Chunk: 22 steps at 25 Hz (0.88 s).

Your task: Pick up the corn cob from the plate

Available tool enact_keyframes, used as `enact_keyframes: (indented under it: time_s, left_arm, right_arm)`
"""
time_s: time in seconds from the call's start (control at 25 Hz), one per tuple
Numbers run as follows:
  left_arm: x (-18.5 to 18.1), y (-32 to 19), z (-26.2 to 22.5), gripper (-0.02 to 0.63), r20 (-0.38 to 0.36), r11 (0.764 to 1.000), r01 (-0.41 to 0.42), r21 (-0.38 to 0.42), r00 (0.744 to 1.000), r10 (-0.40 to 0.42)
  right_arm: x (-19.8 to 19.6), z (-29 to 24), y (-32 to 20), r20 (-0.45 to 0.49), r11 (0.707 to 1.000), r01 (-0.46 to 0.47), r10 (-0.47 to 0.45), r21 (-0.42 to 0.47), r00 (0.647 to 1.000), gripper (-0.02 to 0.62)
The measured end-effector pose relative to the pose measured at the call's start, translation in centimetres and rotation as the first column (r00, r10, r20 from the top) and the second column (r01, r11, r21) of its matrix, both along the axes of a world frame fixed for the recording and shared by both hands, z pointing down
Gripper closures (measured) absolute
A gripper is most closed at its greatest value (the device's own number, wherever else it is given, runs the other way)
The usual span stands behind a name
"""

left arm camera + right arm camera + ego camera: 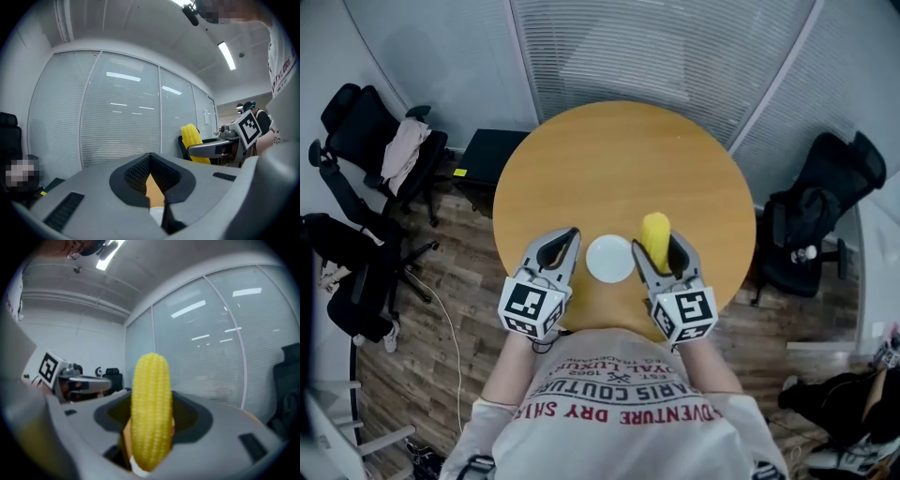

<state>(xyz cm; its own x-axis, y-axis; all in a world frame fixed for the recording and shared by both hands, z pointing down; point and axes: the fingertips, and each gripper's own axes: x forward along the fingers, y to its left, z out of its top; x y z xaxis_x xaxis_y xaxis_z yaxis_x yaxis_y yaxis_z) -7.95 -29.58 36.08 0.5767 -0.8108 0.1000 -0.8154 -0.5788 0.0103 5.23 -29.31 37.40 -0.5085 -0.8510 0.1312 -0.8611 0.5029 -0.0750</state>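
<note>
Nearest to the camera, at the bottom of the head view, was the person's printed shirt. Above it, the round wooden table filled the middle of the frame, and dark office chairs stood at the left and right edges. The left gripper was over the near edge of the table, left of centre; its own view showed the jaws pressed together at the tips with nothing between them. The right gripper was right of centre, and its jaws pinched the corn cob. The cob pointed away from the person along the jaws and was already off the small white plate, which lay bare between the two grippers. The pickup therefore seemed done. I judged the cob to be stiff and rather light, but round, with bumpy kernels, so it could turn or slip in a loose hold. The best place to take it seemed to be across the thick middle, with both pads flat on the rows, not on the narrow tip.
</note>
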Motion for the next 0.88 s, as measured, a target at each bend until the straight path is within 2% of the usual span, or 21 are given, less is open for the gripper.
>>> enact_keyframes:
  time_s: [0.36, 0.68, 0.88]
  left_arm:
    - [-0.4, -0.6, 0.2, 0.575, 0.009, 1.0, -0.006, -0.004, 1.0, 0.006]
    - [-0.2, -1.5, 0.6, 0.575, -0.025, 1.0, -0.007, -0.019, 1.0, 0.006]
    - [-0.3, -2.5, 0.7, 0.575, -0.008, 1.0, -0.002, -0.013, 1.0, 0.001]
  right_arm:
    - [0.0, 0.3, -0.9, -0.019, 1.0, -0.029, 0.029, -0.004, 0.999, 0.327]
    - [0.4, 1.0, -1.8, -0.027, 0.999, -0.04, 0.04, -0.028, 0.999, 0.327]
    - [0.4, 1.1, -2.4, -0.019, 0.998, -0.041, 0.04, -0.037, 0.999, 0.327]
